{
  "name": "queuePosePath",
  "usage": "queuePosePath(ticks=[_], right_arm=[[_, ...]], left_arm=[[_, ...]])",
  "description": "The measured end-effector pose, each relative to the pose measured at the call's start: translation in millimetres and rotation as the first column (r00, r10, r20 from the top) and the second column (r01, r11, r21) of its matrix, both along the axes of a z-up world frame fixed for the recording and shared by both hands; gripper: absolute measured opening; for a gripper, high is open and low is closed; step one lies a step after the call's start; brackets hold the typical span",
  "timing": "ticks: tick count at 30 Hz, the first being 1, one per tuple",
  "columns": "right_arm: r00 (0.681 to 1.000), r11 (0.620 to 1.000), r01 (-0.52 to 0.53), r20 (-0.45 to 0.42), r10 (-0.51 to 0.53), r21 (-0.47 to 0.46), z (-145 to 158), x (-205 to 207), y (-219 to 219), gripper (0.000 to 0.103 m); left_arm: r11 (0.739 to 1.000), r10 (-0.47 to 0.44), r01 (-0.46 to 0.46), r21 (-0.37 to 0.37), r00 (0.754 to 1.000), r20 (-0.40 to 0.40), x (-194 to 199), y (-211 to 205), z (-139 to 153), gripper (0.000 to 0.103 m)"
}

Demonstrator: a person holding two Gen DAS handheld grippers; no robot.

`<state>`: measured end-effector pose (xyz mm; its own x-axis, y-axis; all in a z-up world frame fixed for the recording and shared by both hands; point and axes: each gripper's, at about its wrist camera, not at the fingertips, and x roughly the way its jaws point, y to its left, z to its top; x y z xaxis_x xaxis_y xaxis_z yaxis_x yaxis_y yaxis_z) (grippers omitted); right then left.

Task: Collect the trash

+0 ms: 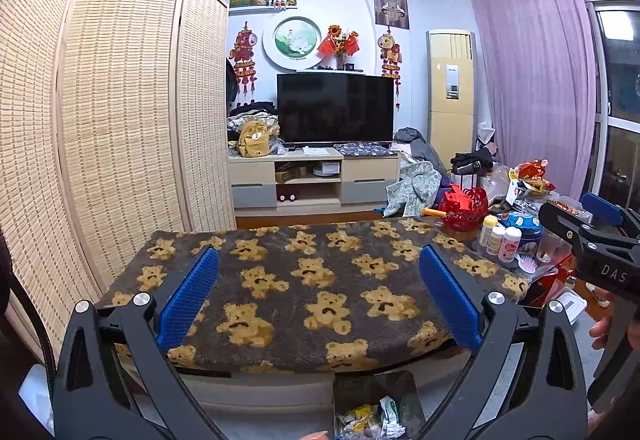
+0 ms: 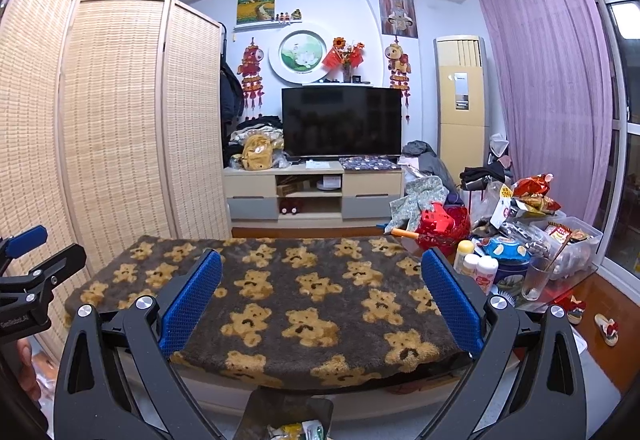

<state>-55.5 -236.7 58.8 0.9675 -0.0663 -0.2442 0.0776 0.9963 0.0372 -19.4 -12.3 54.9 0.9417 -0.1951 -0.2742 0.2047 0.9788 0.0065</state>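
Both grippers' fingers (image 1: 188, 300) (image 2: 450, 300) spread, ungrasping, above bear-print blanket's (image 1: 304, 280) near edge, trash bin (image 1: 376, 408) below.

Fuzzy plush blanket (image 1: 304, 280) w/ bear print, woven bamboo-look screen (image 1: 120, 99), glossy black TV (image 1: 335, 107), matt purple cloth curtain (image 1: 532, 71).

Left gripper (image 1: 319, 296) – matte black angular frame with triangular cutouts, round silver screws at the pivots, fingers (image 1: 188, 298) faced with blue textured pads. Right gripper (image 2: 321, 298) – same black frame, silver screws, blue pads; white "DAS" lettering on its body seen from the left wrist view. Bare skin of a hand (image 1: 610, 322) at the handle
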Motion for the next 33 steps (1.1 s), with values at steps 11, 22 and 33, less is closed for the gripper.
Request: queuePosePath(ticks=[11,22,33], right_arm=[[1.0,1.0,-0.007,0.002,0.007,-0.002,2.2,0.2,0.8,0.1],[1.0,1.0,-0.006,0.006,0.006,0.005,3.6,-0.4,-0.1,0.1],[1.0,1.0,-0.012,0.006,0.012,0.006,1.7,-2.3,-0.7,0.1]], left_arm=[[1.0,0.001,-0.001,0.001,1.0,0.004,-1.6,1.8,0.6,0.095],[1.0,0.0,0.0,-0.005,1.0,0.01,-3.9,3.8,1.8,0.095],[1.0,-0.003,0.003,0.001,1.0,0.008,-6.0,2.7,1.0,0.095]])
